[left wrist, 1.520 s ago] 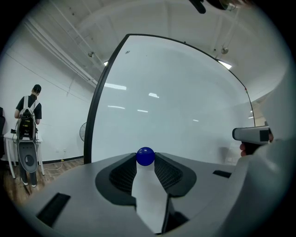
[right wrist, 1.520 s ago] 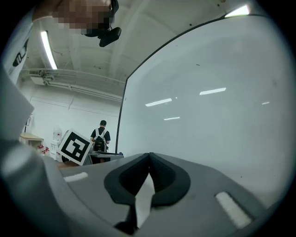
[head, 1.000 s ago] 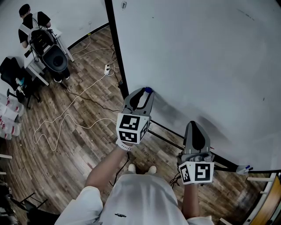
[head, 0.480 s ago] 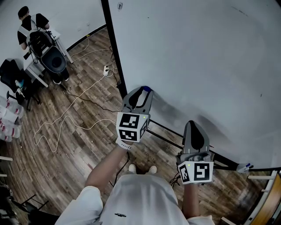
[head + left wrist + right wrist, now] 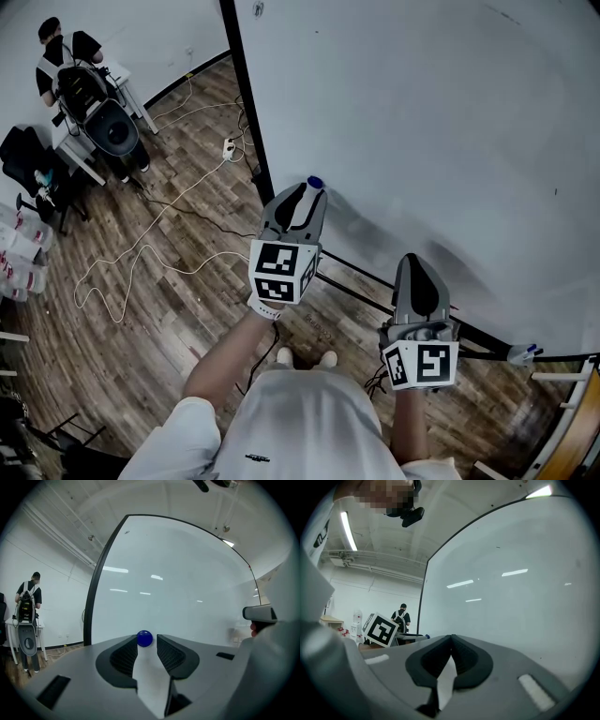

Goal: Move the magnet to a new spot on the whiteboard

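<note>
the left tongs (image 5: 305,192) are held up against the whiteboard (image 5: 422,122), near its black left edge and in its lower part. the magnet (image 5: 316,183), a small blue ball, sits on the whiteboard right at the tips of these tongs. in the left gripper view the magnet (image 5: 144,638) is between the two dark pads at their far end. it is just beside the left pad, and a thin gap shows between it and the right pad. so the left tongs are released, with the magnet between them but not clenched.

the right tongs (image 5: 417,267) are lower and further right, well apart from the magnet, and they point at the whiteboard too. in the right gripper view their pads meet at the tips, so they are clenched, and nothing is between them.

each arm of the person comes from the bottom of the head view. below the whiteboard there is a wood floor (image 5: 169,309), and a white cable (image 5: 141,248) lies on it in loops. far at the upper left another person (image 5: 56,42) stands beside a counter (image 5: 80,141).
</note>
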Demonstrator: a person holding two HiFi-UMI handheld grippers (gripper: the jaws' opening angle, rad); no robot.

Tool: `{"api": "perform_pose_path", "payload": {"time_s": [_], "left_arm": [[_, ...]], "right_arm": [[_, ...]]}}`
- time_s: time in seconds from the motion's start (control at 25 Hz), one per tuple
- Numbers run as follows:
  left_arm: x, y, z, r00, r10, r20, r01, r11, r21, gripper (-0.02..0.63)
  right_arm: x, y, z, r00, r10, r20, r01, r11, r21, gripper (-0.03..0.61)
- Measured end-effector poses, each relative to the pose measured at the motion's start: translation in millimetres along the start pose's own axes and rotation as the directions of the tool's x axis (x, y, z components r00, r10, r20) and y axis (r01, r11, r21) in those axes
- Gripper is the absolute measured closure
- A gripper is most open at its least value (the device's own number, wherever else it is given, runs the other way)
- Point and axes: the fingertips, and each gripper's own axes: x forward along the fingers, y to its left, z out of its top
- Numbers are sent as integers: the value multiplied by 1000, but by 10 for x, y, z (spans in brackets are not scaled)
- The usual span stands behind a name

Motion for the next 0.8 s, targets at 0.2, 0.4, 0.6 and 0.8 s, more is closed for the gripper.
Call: {"api": "perform_pose_path", "payload": {"time_s": [0.2, 0.4, 0.6, 0.8], "left_arm": [[-201, -13, 47, 1000, 4, 6, -4, 1000, -7, 483], [-434, -13, 63, 1000, 2, 15, -2, 1000, -6, 506], [-706, 39, 81, 999, 28, 30, -29, 1000, 5, 531], [-958, 54, 116, 998, 54, 41, -54, 998, 17, 571]], "right_arm": [[-67, 39, 50, 1000, -1, 4, 1, 1000, 0, 583], [-110, 86, 45, 1000, 2, 6, -2, 1000, 0, 583], [-158, 162, 36, 1000, 14, 9, -14, 1000, -4, 583], [-208, 222, 33, 1000, 23, 11, -23, 1000, -3, 583]]}}
